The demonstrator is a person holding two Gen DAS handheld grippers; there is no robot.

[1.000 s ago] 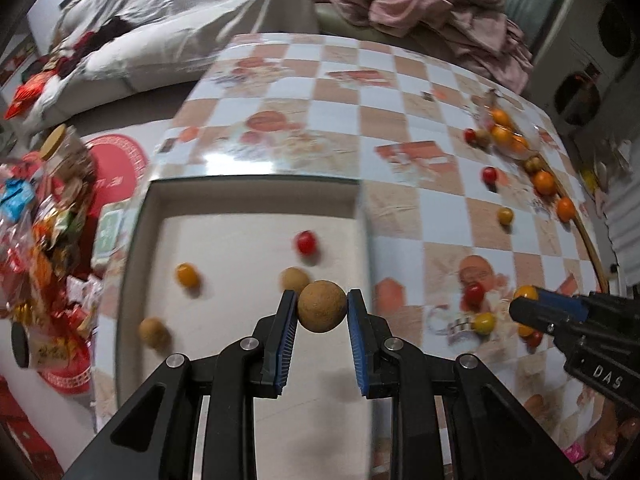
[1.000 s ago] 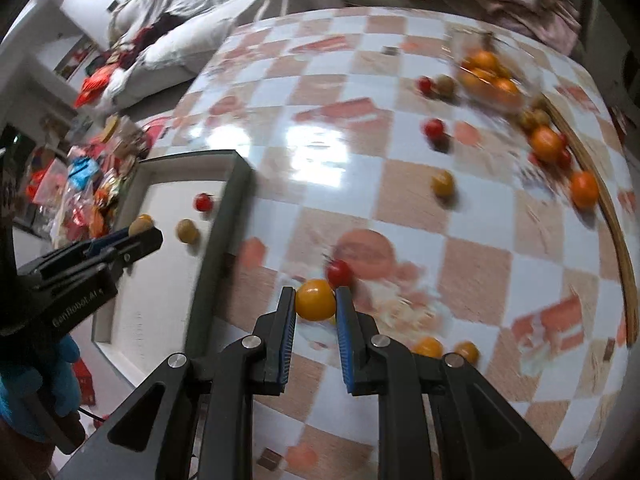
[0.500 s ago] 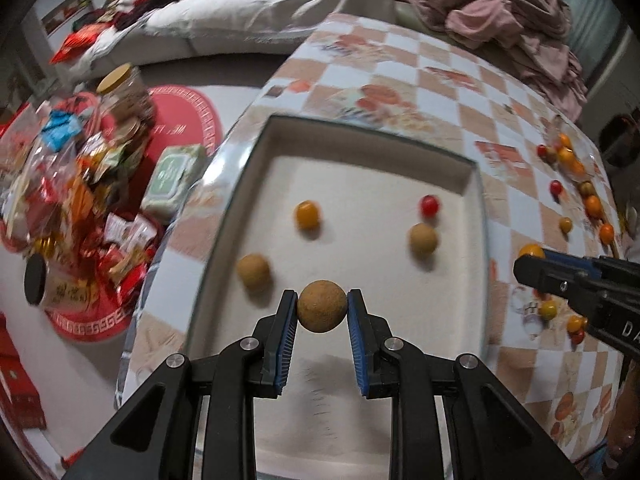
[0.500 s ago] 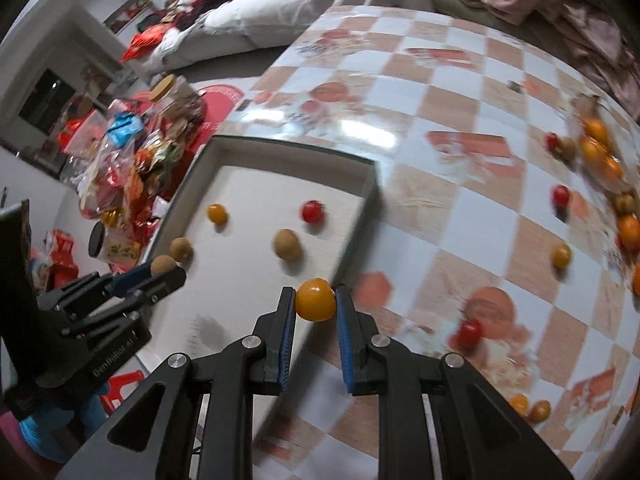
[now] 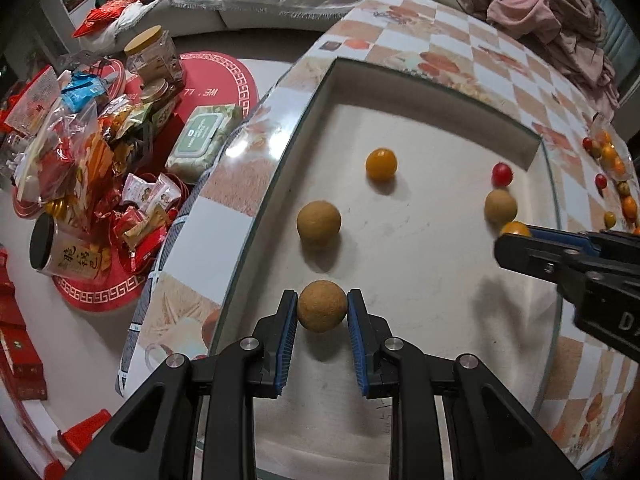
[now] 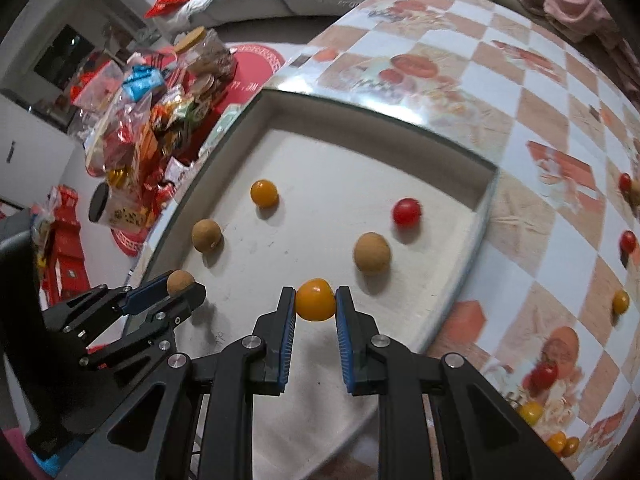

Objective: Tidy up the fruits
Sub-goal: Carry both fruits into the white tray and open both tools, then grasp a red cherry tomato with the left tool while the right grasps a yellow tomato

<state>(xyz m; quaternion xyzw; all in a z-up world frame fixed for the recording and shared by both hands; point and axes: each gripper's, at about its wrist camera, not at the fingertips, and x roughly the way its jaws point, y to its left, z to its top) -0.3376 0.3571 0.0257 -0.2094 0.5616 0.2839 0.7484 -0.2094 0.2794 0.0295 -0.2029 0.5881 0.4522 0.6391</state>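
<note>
Over tray, lower centre of both views: carry-to-tray step in hand. Left gripper clamped on brown round fruit; right gripper clamped on yellow-orange tomato. Both fruits held above tray floor, not yet set down. Four fruits lie in tray already; more scattered on checkered table, right of frame. Judgement: next move calls for lowering, then opening jaws over bare floor, clear of neighbours. Both fruits near-round: no long axis or pointing direction discernible; may roll on release.
</note>
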